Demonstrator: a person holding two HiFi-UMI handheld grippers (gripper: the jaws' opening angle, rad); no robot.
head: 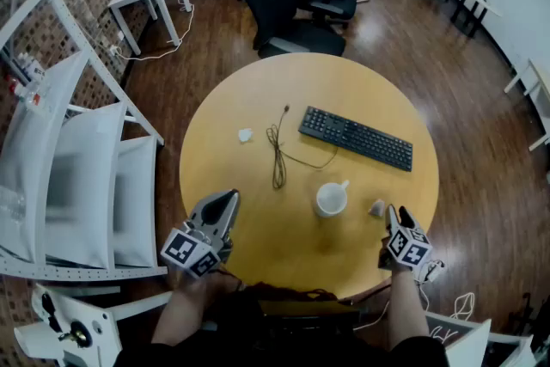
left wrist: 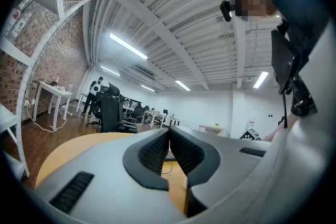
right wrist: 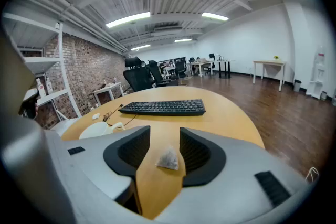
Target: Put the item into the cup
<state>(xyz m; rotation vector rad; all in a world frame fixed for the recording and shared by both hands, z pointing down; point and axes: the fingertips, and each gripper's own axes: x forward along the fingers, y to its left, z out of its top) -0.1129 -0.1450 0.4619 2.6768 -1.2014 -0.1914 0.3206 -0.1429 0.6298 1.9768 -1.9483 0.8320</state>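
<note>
Well left of the cup [head: 331, 198], the left tool [head: 225, 204] hovers at the desk [head: 258, 99] edge, jaws pressed together on nothing. Just right of the cup the small tea bag [right wrist: 169, 159] lies on the desk between the spread jaws of the right tool [right wrist: 164, 136], untouched. The pinch should probably take its middle squarely, so it clears the cup's rim.

Unidentifiably small white speck [head: 246, 134]
</note>
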